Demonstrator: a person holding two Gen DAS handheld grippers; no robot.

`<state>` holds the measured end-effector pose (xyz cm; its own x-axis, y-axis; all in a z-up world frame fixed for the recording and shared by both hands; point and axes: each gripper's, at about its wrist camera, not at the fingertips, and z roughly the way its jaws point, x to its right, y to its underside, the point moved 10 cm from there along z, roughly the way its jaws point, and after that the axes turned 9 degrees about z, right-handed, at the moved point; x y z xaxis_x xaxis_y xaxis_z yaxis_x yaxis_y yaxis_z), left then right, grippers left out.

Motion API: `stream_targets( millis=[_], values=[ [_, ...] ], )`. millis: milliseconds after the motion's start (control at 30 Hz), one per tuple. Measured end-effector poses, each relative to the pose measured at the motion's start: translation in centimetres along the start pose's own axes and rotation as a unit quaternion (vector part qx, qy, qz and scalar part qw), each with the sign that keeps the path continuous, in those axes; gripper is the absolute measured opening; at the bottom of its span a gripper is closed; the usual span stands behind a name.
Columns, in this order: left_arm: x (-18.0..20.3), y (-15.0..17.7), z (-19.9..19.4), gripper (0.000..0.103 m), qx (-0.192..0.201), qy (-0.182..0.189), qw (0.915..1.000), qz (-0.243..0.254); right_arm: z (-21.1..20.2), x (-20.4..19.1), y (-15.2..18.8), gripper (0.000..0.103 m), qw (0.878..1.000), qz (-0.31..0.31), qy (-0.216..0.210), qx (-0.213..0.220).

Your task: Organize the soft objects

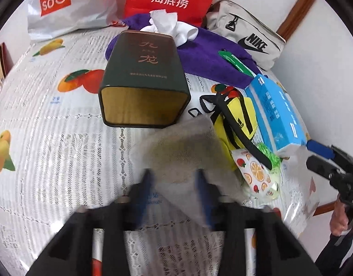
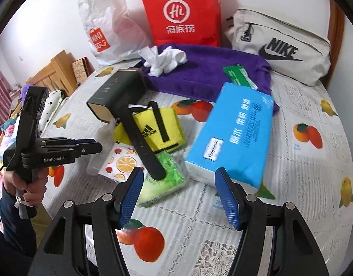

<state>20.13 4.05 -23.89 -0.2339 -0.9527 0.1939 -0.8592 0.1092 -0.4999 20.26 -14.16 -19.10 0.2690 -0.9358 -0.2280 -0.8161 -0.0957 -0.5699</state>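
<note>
A grey fuzzy cloth (image 1: 183, 151) lies on the fruit-print tablecloth (image 1: 50, 138), right in front of my left gripper (image 1: 175, 179). Its blue fingers stand apart at the cloth's near edge without pressing it. A yellow Adidas bag (image 2: 151, 126) with a black strap (image 2: 142, 142) lies mid-table, beside a blue tissue pack (image 2: 231, 138), a green tissue pack (image 2: 162, 179) and a fruit-print pack (image 2: 121, 163). My right gripper (image 2: 179, 174) hovers open just before the green and blue packs, with nothing between its fingers. White socks (image 2: 167, 57) rest on a purple towel (image 2: 206, 73).
A dark green tin (image 1: 142, 73) lies on its side behind the cloth. A Nike pouch (image 2: 279, 48), a red paper bag (image 2: 181, 13) and a Miniso plastic bag (image 2: 102, 27) line the back wall. A hand holds the left gripper (image 2: 97, 147) at the table's left edge.
</note>
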Motion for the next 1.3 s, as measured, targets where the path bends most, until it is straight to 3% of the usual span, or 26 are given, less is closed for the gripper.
stream_targets(
  millis=[67, 233, 433, 533, 667, 733, 800, 967, 1300],
  values=[
    [0.1, -0.3, -0.4, 0.075, 0.015, -0.010, 0.9998, 0.011, 0.2, -0.2, -0.1, 0.064, 1.000, -0.003, -0.001, -0.001],
    [1.3, 0.1, 0.6, 0.078, 0.001, 0.001, 0.9995, 0.030, 0.6, -0.3, 0.0, 0.064, 1.000, -0.004, -0.001, -0.006],
    [2.9, 1.0, 1.8, 0.089, -0.010, -0.062, 0.9917, 0.112, 1.1, -0.1, 0.7, 0.064, 1.000, -0.004, 0.000, -0.016],
    [3.1, 0.9, 2.3, 0.093, -0.009, -0.093, 0.9872, 0.129, 1.4, -0.1, 0.8, 0.064, 1.000, -0.002, -0.001, -0.018],
    [2.6, 0.6, 2.0, 0.083, -0.001, -0.097, 0.9879, 0.121, 1.7, -0.4, 1.1, 0.064, 1.000, -0.009, -0.001, -0.023],
    [2.5, 0.5, 1.7, 0.066, 0.006, -0.095, 0.9880, 0.121, 1.7, -0.4, 1.1, 0.064, 1.000, -0.012, 0.000, -0.023],
    [2.3, 0.5, 1.3, 0.040, 0.010, -0.097, 0.9883, 0.117, 1.8, -0.5, 1.0, 0.064, 1.000, -0.012, -0.002, -0.022],
    [1.1, 0.4, 0.8, 0.010, 0.007, -0.089, 0.9915, 0.094, 2.1, -1.2, 1.1, 0.064, 1.000, -0.015, -0.009, -0.025],
    [-2.3, 1.1, -1.8, 0.005, 0.017, -0.089, 0.9951, 0.039, 2.3, -3.5, 0.2, 0.064, 0.998, -0.046, -0.026, -0.016]
  ],
)
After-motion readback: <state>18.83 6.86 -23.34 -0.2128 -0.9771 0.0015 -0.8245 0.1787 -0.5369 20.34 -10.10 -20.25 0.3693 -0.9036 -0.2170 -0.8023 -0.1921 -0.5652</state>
